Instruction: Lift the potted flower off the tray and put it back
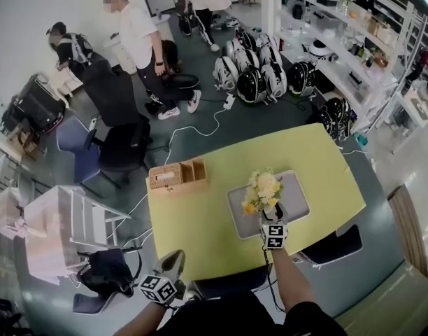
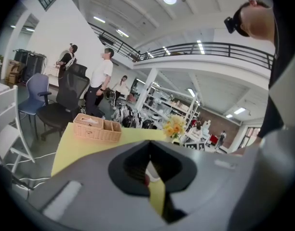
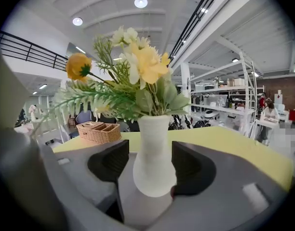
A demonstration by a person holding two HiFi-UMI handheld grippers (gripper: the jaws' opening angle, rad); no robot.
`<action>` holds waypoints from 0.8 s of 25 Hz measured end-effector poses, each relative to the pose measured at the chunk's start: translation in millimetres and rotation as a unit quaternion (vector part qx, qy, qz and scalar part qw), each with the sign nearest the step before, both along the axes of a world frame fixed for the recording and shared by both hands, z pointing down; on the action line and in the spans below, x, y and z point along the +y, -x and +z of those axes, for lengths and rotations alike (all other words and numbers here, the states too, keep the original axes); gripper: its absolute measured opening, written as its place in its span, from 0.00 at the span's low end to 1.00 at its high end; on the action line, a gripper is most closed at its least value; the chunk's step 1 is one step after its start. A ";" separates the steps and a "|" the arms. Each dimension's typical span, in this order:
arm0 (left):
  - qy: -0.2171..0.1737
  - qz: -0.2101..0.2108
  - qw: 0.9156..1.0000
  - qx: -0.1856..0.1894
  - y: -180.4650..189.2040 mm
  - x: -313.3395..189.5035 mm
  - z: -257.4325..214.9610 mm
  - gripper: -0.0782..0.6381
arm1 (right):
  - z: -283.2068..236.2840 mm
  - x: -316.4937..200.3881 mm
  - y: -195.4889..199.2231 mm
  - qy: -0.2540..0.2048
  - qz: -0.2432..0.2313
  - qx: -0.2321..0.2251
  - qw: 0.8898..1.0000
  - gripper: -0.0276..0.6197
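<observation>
My left claw [image 2: 148, 166] hangs with jaws closed on nothing by the near edge of the yellow table [image 1: 200, 219], while my right claw [image 3: 148, 160] has its jaws spread wide on either side of the flower pot [image 3: 154, 174], upright on the grey tray [image 1: 299, 200], basket [image 1: 177, 175] beyond.

We find bare yellow table [image 1: 193, 222] between the wicker basket [image 1: 177, 175] at its far left edge and the grey tray [image 1: 296, 200], with room for a gripper to pass. The potted flower [image 1: 263, 191] on the tray stands between the parted jaws of our right gripper [image 1: 275, 214], blocking any push straight ahead.
</observation>
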State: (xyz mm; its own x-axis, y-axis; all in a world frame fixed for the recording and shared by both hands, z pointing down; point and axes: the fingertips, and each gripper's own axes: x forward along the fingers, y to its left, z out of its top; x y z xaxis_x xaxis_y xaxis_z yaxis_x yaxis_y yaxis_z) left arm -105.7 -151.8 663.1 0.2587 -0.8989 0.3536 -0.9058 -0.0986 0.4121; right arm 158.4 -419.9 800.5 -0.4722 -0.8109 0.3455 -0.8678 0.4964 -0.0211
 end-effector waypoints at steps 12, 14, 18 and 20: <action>-0.038 0.025 0.999 0.006 44.1 54.7 -28.6 0.12 | -29.0 100.1 -32.7 0.011 0.085 -0.011 0.996 0.48; -0.044 0.031 0.998 0.008 51.4 63.1 -37.0 0.12 | -44.1 118.8 -33.3 0.012 0.099 -0.025 0.995 0.47; -0.056 0.044 0.997 0.016 67.3 85.3 -49.2 0.12 | -81.9 160.6 -19.0 0.003 0.107 -0.055 0.993 0.47; -0.062 0.052 0.997 0.019 74.4 97.1 -54.0 0.12 | -98.6 181.5 -7.6 -0.003 0.107 -0.067 0.992 0.47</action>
